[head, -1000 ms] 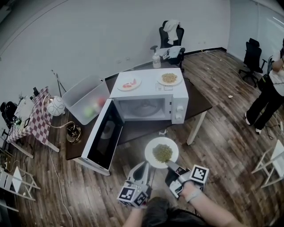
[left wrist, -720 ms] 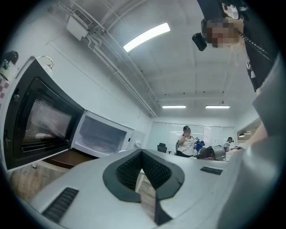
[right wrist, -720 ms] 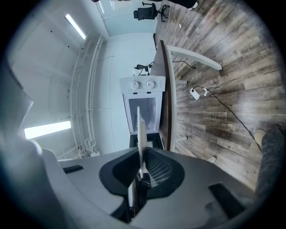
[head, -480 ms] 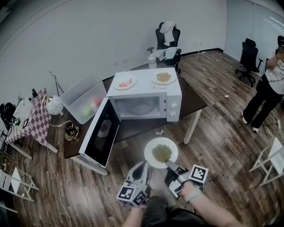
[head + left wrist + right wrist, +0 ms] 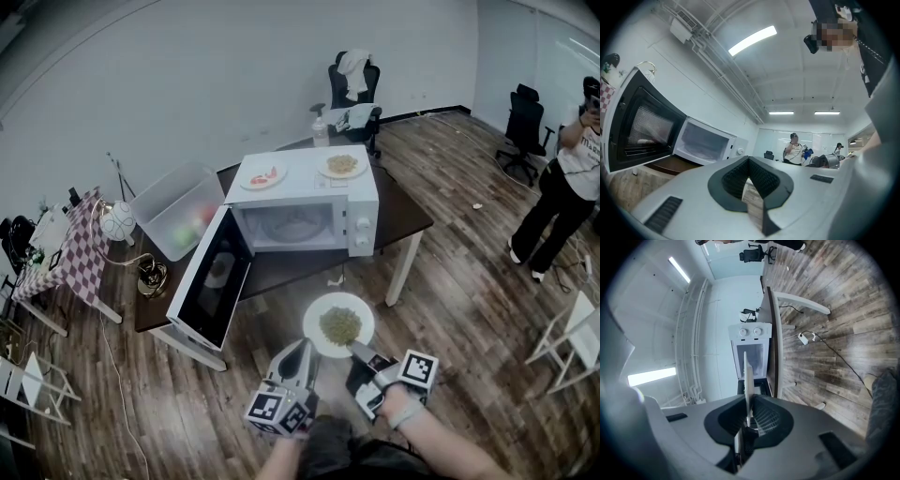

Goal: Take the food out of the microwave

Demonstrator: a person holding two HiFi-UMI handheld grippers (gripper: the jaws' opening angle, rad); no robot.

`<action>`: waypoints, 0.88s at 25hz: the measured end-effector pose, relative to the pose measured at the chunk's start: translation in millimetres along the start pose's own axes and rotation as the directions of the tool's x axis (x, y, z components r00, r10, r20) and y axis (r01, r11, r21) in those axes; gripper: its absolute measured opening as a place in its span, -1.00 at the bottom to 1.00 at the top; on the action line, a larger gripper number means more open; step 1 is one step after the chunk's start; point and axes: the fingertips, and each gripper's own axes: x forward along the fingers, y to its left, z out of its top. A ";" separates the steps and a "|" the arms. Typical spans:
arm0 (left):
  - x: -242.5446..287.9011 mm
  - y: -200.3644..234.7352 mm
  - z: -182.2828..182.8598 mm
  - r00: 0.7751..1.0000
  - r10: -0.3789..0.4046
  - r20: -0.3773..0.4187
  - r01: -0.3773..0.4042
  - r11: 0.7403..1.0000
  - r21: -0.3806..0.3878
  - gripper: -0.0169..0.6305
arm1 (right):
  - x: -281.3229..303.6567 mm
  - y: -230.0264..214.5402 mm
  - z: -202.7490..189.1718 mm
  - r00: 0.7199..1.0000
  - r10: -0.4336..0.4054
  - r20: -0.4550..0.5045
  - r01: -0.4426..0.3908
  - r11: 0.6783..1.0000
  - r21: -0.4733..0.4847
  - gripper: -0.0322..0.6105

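Note:
A white plate [image 5: 338,324] heaped with greenish-brown food hangs over the wooden floor, in front of the table. My right gripper [image 5: 357,349] is shut on its near rim; in the right gripper view the plate [image 5: 746,376] shows edge-on between the jaws of that gripper [image 5: 746,420]. My left gripper [image 5: 302,354] is beside it on the left, shut and holding nothing, just short of the plate's edge; it [image 5: 749,185] faces the microwave. The white microwave [image 5: 305,220] stands on the dark table [image 5: 405,214], its door [image 5: 214,281] swung wide to the left. Its cavity looks empty.
Two plates sit on the microwave: one with red food [image 5: 265,175], one with yellowish food [image 5: 342,165]. A clear bin [image 5: 178,208] stands at the table's left end. A person [image 5: 562,187] stands at the right, an office chair [image 5: 349,84] behind the table.
The plate stays in my right gripper at the same spot in view. The microwave and table have slid slightly left and farther off as the head camera shifted.

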 end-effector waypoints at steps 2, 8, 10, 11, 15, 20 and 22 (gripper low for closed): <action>0.7 -2.0 2.2 1.000 -0.003 0.004 0.003 1.000 0.003 -0.95 | -1.0 1.7 -0.4 1.000 0.005 -0.002 -0.005 1.000 -0.002 -0.80; 0.8 -6.8 4.6 1.000 -0.008 0.011 0.008 1.000 0.003 -0.95 | -5.3 3.1 -3.3 1.000 0.008 -0.008 -0.008 1.000 0.003 -0.80; 0.4 -9.0 4.3 1.000 -0.010 0.010 0.010 1.000 0.003 -0.95 | -7.5 2.3 -3.6 1.000 0.007 -0.010 -0.006 1.000 0.002 -0.80; 0.3 -10.0 4.6 1.000 -0.011 0.010 0.011 1.000 0.004 -0.95 | -8.5 2.1 -3.6 1.000 0.006 -0.010 -0.006 1.000 0.001 -0.80; 0.7 -12.5 7.7 1.000 -0.016 0.013 0.016 1.000 0.008 -0.95 | -10.4 3.5 -4.4 1.000 0.014 -0.007 -0.014 1.000 0.007 -0.80; 1.3 -14.4 10.0 1.000 -0.025 0.014 0.025 1.000 0.011 -0.95 | -12.4 2.3 -5.7 1.000 0.005 -0.002 -0.005 1.000 0.012 -0.80; 2.3 -15.1 12.2 0.999 -0.028 0.017 0.028 0.999 0.016 -0.95 | -12.3 2.6 -5.5 1.000 0.008 -0.004 -0.008 1.000 0.013 -0.80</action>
